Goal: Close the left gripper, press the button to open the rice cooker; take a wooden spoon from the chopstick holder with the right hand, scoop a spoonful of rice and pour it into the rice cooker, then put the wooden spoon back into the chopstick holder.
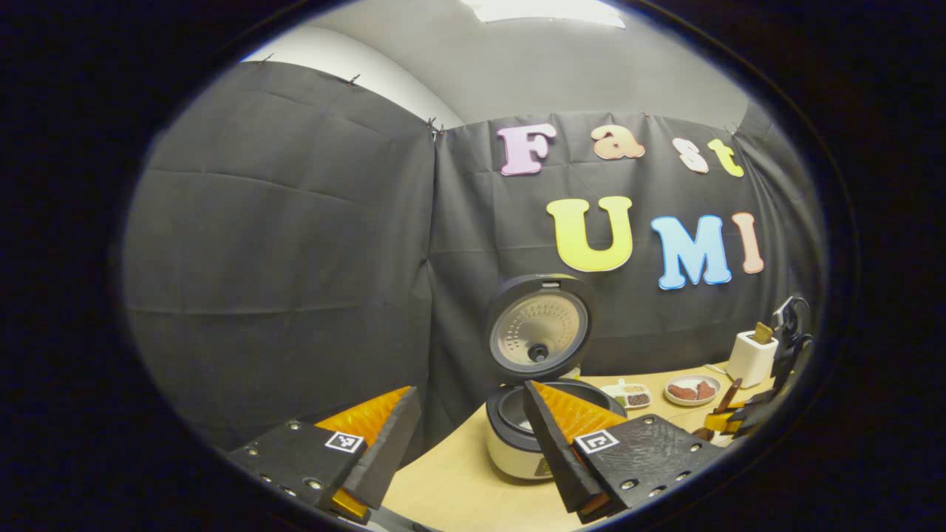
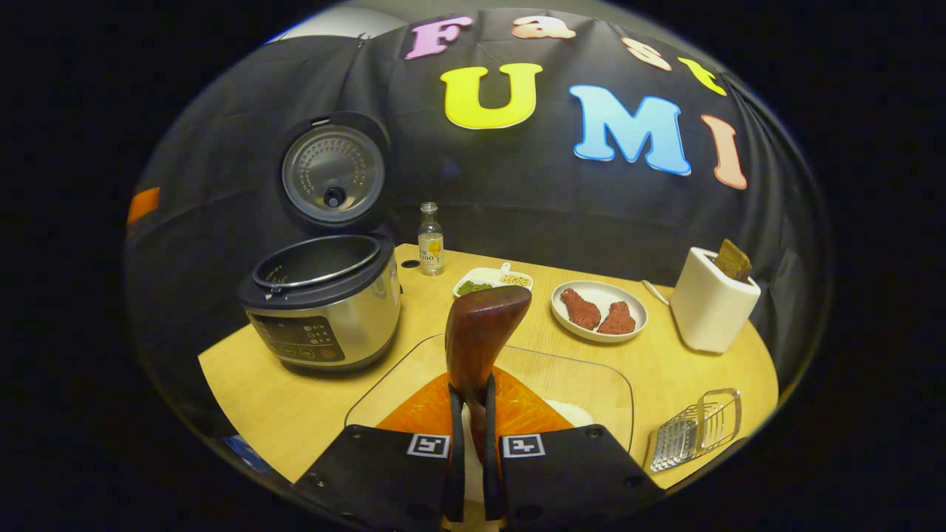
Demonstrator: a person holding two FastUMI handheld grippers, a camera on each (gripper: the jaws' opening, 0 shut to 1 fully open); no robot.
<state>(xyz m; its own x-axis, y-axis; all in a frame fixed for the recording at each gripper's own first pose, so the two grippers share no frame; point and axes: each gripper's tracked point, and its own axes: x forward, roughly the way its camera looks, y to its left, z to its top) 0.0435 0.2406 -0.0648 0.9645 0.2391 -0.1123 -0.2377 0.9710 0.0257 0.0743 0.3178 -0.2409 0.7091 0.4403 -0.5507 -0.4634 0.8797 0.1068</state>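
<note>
Clearly the scooping step: the right gripper (image 2: 471, 414), its fingers clenched on the spoon (image 2: 482, 336) at centre frame over the rice dish (image 2: 591, 384), must next dip for rice, while the cooker (image 2: 321, 299) gapes at left and the left gripper (image 1: 465, 436) hangs released.

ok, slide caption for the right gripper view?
Right gripper gripping wooden spoon above rice container; rice cooker open.
</note>
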